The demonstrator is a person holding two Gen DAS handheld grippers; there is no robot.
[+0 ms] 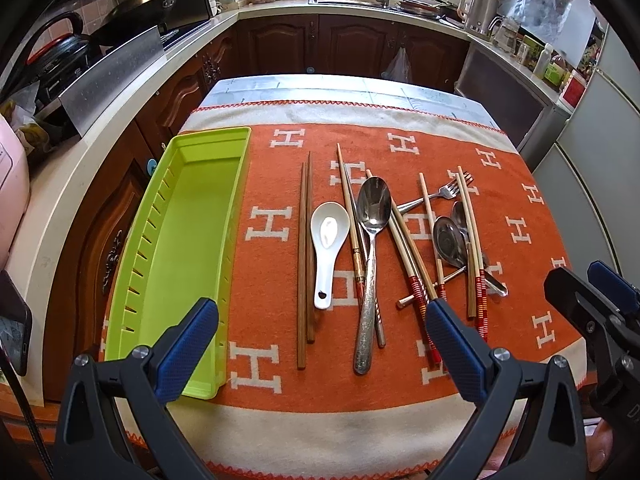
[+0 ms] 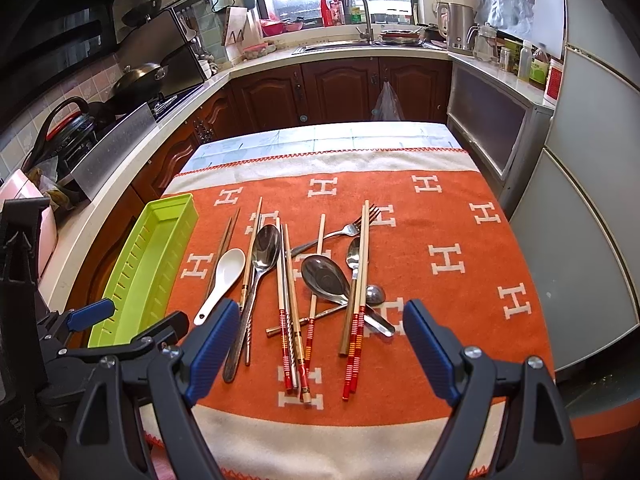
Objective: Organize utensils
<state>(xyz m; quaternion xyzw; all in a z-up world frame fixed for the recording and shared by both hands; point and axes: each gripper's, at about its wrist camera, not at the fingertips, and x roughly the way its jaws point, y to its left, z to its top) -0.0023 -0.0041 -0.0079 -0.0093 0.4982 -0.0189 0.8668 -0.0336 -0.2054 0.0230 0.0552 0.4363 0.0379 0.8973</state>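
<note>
An empty lime-green slotted tray (image 1: 196, 232) (image 2: 148, 264) lies along the left edge of the orange blanket. Right of it lie a pair of dark wooden chopsticks (image 1: 304, 260), a white ceramic spoon (image 1: 328, 240) (image 2: 224, 276) and a large metal spoon (image 1: 372, 240) (image 2: 264, 256). Further right a fork (image 1: 440, 194) (image 2: 352, 228), small metal spoons (image 1: 450, 240) (image 2: 324, 276) and red-banded chopsticks (image 1: 474, 248) (image 2: 358, 300) cross in a loose pile. My left gripper (image 1: 322, 348) (image 2: 132, 318) hovers open over the near edge, holding nothing. My right gripper (image 2: 322, 346) (image 1: 588, 280) hovers open before the pile, also holding nothing.
The orange H-patterned blanket (image 1: 520, 200) covers a small table. A kitchen counter (image 1: 80, 168) with a stove and pans runs along the left, a sink (image 2: 340, 46) at the back, a fridge (image 2: 592, 200) on the right. A phone (image 1: 12, 320) sits at the far left.
</note>
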